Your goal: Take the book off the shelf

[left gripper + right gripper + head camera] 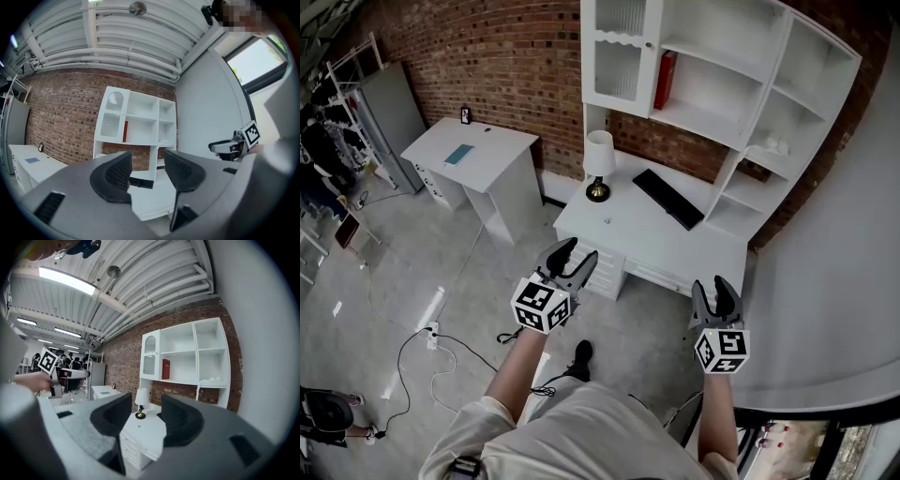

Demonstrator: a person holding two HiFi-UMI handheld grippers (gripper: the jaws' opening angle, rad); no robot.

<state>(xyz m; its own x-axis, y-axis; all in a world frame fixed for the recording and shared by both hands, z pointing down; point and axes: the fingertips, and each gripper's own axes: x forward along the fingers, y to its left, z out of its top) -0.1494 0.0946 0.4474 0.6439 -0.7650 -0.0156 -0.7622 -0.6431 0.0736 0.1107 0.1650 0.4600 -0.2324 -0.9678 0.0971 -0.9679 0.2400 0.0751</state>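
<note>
A red book (pixel 665 80) stands upright on the middle shelf of the white shelf unit (pixel 724 127), beside its glass-door cupboard. The book also shows in the left gripper view (pixel 125 131) and the right gripper view (pixel 166 369). Both grippers hang in the air in front of the desk, well short of the shelf. My left gripper (pixel 570 255) is open with nothing between its jaws (pixel 147 171). My right gripper (pixel 720 292) is open and empty too (pixel 146 416).
Under the shelf unit is a white desk (pixel 619 239) carrying a white lamp (pixel 599 164) and a black keyboard (pixel 668 199). A second white desk (pixel 473 155) stands to the left by the brick wall. Cables (pixel 441 352) lie on the grey floor.
</note>
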